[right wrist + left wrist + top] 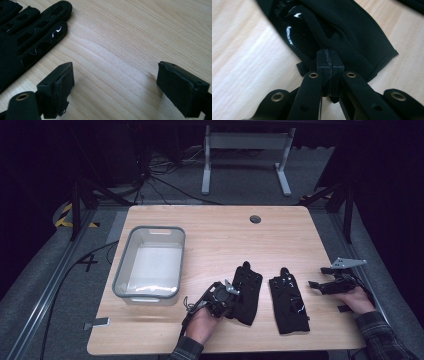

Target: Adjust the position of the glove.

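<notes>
Left tool jaws pressed together; right tool jaws apart.

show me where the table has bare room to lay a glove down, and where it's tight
Bare wood runs across the far half of the table, from the grey bin to the cable hole, and along the near edge below the bin. It is crowded near the middle: left gripper pinching the left glove, right glove beside it, right gripper close by.

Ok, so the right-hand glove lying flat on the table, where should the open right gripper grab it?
Probably at the cuff edge. The right glove lies flat, fingers pointing away from the person, cuff nearest. The right gripper, jaws open over bare wood, sits beside the glove's fingers, so come in low from that side and pinch the thin hem rather than the padded back.
</notes>
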A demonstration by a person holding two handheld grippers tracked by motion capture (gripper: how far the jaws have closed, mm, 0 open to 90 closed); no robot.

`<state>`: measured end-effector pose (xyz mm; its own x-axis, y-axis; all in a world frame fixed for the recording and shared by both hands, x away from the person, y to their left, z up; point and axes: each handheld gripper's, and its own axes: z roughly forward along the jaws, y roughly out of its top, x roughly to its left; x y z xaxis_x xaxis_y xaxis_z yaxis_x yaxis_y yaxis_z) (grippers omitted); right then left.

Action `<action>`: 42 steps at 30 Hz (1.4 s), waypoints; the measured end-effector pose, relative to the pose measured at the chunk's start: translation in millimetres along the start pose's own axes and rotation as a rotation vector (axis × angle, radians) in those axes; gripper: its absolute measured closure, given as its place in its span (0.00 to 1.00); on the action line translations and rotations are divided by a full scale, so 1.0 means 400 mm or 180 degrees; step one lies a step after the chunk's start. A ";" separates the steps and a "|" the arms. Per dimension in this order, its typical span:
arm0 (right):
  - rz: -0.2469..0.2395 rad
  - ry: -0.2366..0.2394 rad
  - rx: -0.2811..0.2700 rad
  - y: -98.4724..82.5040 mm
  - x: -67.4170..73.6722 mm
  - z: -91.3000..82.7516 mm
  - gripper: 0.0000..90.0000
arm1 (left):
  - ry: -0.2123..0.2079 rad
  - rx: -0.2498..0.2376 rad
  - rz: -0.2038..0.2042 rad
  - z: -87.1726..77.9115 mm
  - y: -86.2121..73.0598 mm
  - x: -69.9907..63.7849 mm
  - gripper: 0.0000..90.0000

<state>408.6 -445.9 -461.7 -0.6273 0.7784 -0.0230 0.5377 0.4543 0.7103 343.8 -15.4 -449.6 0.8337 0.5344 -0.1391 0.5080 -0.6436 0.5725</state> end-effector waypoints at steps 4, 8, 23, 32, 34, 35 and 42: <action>0.0000 0.0000 0.0000 0.000 0.000 0.000 0.17 | -0.0127 0.0011 0.0099 0.012 0.006 -0.026 1.00; 0.0000 -0.0003 -0.0001 0.000 0.000 0.000 0.17 | -0.0175 0.0013 0.0182 0.018 0.012 -0.040 1.00; -0.0197 0.0429 -0.0159 0.034 0.075 -0.039 0.64 | -0.0056 -0.0314 0.0121 -0.019 0.052 0.002 0.98; -0.0449 0.0898 -0.0137 0.046 0.169 -0.041 0.92 | 0.0034 -0.0299 0.0155 0.011 0.094 0.028 0.99; -0.0501 0.1000 -0.0059 0.049 0.184 -0.028 0.96 | 0.0065 -0.0236 0.0208 0.027 0.104 0.033 0.99; -0.0515 0.1009 -0.0027 0.049 0.187 -0.023 0.97 | 0.0070 -0.0206 0.0222 0.035 0.106 0.036 0.99; -0.0545 0.1043 0.0165 0.047 0.194 0.009 0.99 | 0.0110 -0.0040 0.0280 0.067 0.102 0.031 1.00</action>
<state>372.1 -375.6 -452.6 -0.8532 0.5130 0.0941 0.4319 0.5939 0.6788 380.5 -49.8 -449.6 0.8669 0.4948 -0.0600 0.4302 -0.6821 0.5914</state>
